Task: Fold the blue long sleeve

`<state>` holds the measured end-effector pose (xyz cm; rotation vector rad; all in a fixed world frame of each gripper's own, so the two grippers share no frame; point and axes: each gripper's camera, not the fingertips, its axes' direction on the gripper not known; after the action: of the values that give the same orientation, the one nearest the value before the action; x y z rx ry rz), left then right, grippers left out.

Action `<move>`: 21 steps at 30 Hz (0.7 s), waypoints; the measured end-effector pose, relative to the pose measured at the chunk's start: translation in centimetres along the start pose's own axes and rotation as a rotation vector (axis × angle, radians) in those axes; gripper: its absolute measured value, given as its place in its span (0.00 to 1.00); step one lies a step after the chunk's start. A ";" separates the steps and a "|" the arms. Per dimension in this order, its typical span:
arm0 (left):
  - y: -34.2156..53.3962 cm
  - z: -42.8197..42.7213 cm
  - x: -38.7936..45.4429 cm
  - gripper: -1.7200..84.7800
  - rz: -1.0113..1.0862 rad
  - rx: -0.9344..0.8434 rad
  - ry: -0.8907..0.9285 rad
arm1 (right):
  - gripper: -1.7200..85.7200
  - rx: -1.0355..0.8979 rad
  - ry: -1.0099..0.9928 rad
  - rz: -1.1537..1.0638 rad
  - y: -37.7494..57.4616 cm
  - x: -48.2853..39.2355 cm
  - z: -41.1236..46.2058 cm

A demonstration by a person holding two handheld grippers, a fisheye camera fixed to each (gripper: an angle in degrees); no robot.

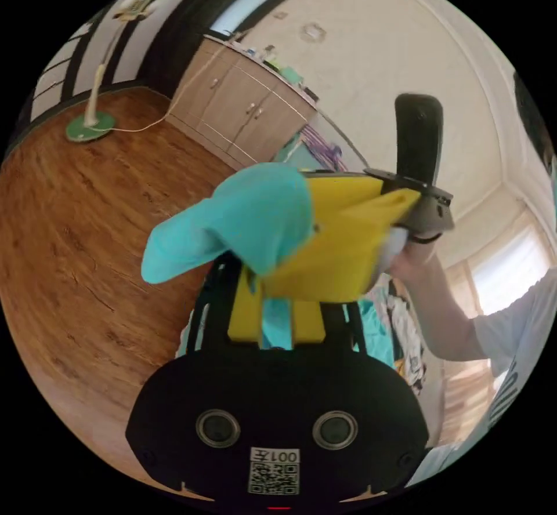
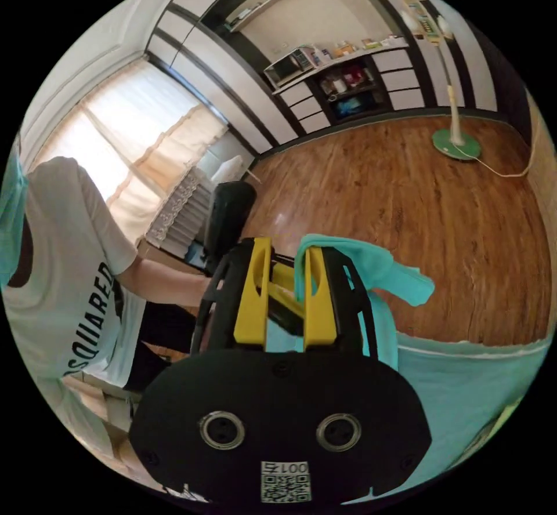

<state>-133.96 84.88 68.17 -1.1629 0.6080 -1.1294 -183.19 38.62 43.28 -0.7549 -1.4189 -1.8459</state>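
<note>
Fingers first: the left gripper [image 1: 275,306] has its yellow jaws pinched on a strip of the blue long sleeve [image 1: 243,219], cloth bunching over the tips. Right gripper [image 2: 287,300] looks clamped on the same shirt [image 2: 464,399] too, though blur makes that uncertain. Both tools sit nose to nose, held up above the wooden floor [image 1: 87,219]. Fabric trails from the right jaws toward its lower right, so spreading apart comes next, I'd judge.
</note>
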 end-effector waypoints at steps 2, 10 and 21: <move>-0.3 -3.0 -4.0 0.02 -0.068 0.084 0.139 | 0.10 -0.004 0.012 -0.059 -1.9 1.1 -1.8; -0.1 -8.5 -14.3 0.01 -0.074 0.093 0.393 | 0.12 -0.056 0.314 0.143 0.9 10.1 -6.9; 1.8 -13.2 -25.3 0.01 -0.074 0.131 0.466 | 0.16 0.063 -0.471 0.334 2.0 26.1 0.2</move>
<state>-153.74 102.82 58.03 -0.8166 0.8361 -1.4967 -197.24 34.10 64.94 -1.3684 -1.5095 -1.4131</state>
